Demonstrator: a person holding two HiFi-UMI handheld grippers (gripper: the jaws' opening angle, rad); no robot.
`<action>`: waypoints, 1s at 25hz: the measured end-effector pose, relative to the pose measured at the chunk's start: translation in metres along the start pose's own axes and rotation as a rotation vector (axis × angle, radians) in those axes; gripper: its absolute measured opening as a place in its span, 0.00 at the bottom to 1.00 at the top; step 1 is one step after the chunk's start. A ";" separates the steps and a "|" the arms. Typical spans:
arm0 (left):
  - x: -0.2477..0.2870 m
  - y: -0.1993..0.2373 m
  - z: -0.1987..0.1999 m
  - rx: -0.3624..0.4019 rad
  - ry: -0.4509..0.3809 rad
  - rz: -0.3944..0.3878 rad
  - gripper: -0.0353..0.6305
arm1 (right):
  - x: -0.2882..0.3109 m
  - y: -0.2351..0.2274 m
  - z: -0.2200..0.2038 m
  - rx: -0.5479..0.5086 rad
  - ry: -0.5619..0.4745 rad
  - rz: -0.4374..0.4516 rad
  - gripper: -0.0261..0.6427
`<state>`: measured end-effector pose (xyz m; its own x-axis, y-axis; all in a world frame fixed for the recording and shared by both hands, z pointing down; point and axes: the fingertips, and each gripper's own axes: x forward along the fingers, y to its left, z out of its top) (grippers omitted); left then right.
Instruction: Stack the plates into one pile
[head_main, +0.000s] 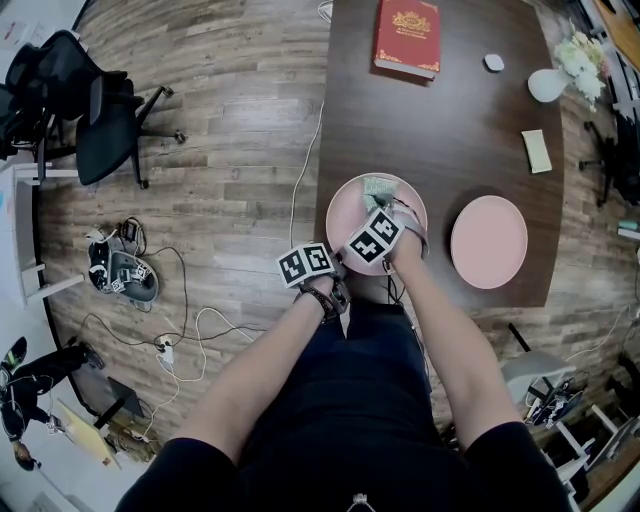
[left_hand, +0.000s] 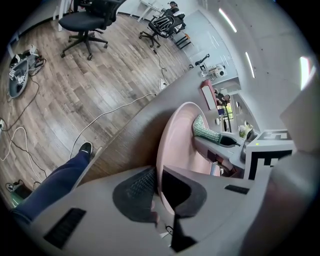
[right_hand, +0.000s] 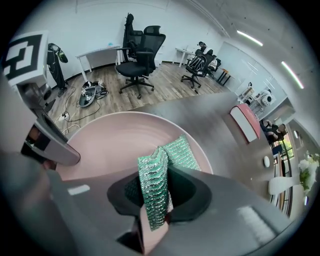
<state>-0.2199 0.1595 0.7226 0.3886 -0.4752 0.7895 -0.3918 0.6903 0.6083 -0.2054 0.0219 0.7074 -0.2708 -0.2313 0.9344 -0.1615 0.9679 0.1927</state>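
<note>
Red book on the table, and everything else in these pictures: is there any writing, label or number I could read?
No text can be read anywhere.
Red book: gold ornament on the cover, lettering too small to read.
Marker cubes: black-and-white square patterns, no words.
Pale notepad: nothing legible.

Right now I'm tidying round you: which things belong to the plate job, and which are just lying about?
In use: pink plate in left tongs; second pink plate; green scouring pad in right tongs.
Lying about: red book; white vase; notepad; small white object.
</note>
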 end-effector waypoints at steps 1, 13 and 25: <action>0.000 0.000 0.000 -0.003 -0.001 0.000 0.07 | 0.000 -0.001 -0.002 0.006 0.007 -0.002 0.17; -0.001 0.001 0.001 -0.034 -0.019 0.002 0.07 | -0.005 -0.011 -0.026 0.104 0.062 -0.008 0.17; 0.001 0.002 0.002 -0.049 -0.018 0.008 0.07 | -0.014 -0.009 -0.048 0.207 0.103 -0.007 0.17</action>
<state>-0.2216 0.1595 0.7245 0.3707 -0.4786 0.7959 -0.3530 0.7200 0.5974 -0.1547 0.0215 0.7073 -0.1723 -0.2161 0.9611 -0.3573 0.9229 0.1434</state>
